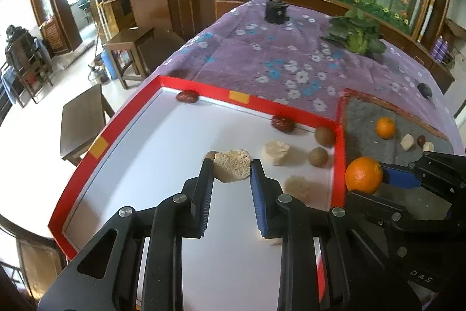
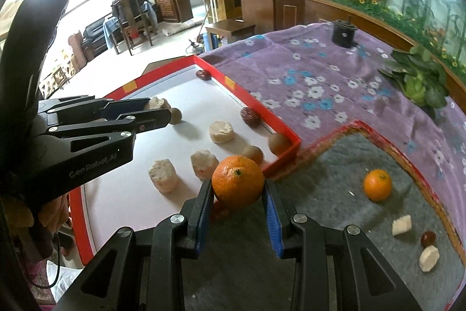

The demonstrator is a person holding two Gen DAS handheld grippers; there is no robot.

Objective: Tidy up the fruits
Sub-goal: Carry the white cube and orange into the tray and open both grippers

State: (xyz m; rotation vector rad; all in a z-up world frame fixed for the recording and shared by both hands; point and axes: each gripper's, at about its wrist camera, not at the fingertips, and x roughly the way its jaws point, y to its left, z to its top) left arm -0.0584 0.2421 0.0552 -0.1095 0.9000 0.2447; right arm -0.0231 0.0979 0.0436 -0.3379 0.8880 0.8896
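Observation:
My left gripper [image 1: 231, 172] is shut on a beige crumbly chunk [image 1: 232, 167], held just above the white tray with a red rim [image 1: 247, 99]. The right wrist view shows that gripper [image 2: 158, 110] and its chunk [image 2: 157, 103] at the left. My right gripper [image 2: 237, 188] is shut on an orange [image 2: 237, 181] over the tray's near right corner, beside the grey mat [image 2: 335, 212]. In the tray lie several beige chunks [image 2: 221, 131], two red dates [image 1: 282, 123] and small brown round fruits [image 1: 318, 156]. On the mat lie a second orange [image 2: 377, 184], two pale chunks [image 2: 402, 225] and a date [image 2: 428, 237].
Tray and mat rest on a purple flowered cloth [image 1: 276, 60]. A leafy green plant [image 1: 356, 34] and a black cylinder [image 1: 276, 10] stand at the far side. Wooden stools [image 1: 83, 121] and bare floor lie beyond the table's left edge.

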